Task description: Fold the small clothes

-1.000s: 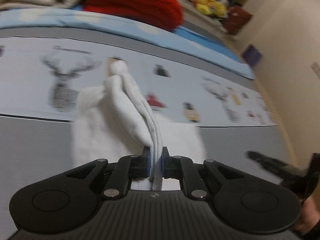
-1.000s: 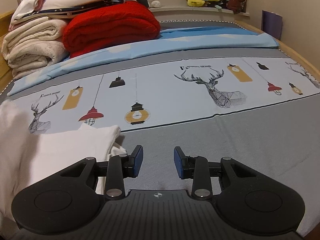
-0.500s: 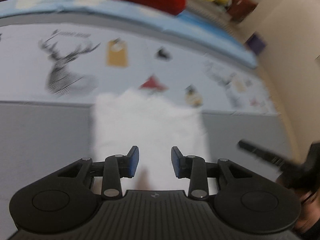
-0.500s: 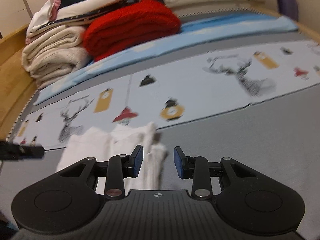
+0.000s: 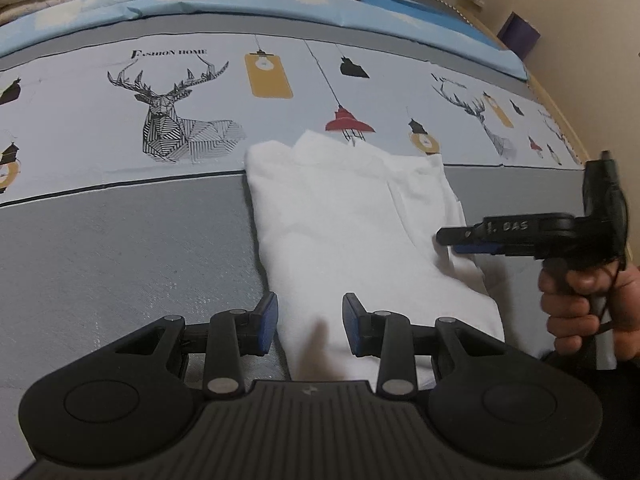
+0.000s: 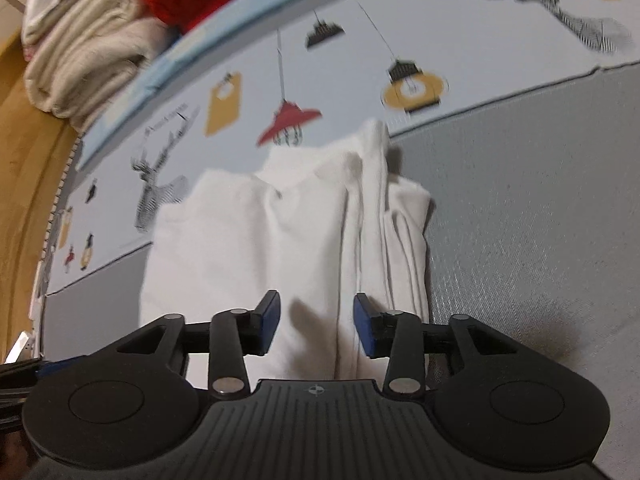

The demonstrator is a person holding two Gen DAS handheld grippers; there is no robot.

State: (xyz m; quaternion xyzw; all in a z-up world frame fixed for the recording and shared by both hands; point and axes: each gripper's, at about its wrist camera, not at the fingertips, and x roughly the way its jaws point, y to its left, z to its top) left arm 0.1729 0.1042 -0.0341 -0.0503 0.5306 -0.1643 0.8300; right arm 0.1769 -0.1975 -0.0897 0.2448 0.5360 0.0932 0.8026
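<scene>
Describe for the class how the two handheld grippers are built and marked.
The left gripper and the right gripper match: black ribbed bodies, round side discs, silver pivot pins, black fingers with blue pads. From the side, the right one shows pale handwritten lettering and a pistol-style handle.

Both grippers are matte black with ribbed bodies, round side discs, silver pivot screws and blue finger pads [image 5: 269, 322]; the right gripper [image 5: 460, 240] bears handwritten white lettering
</scene>
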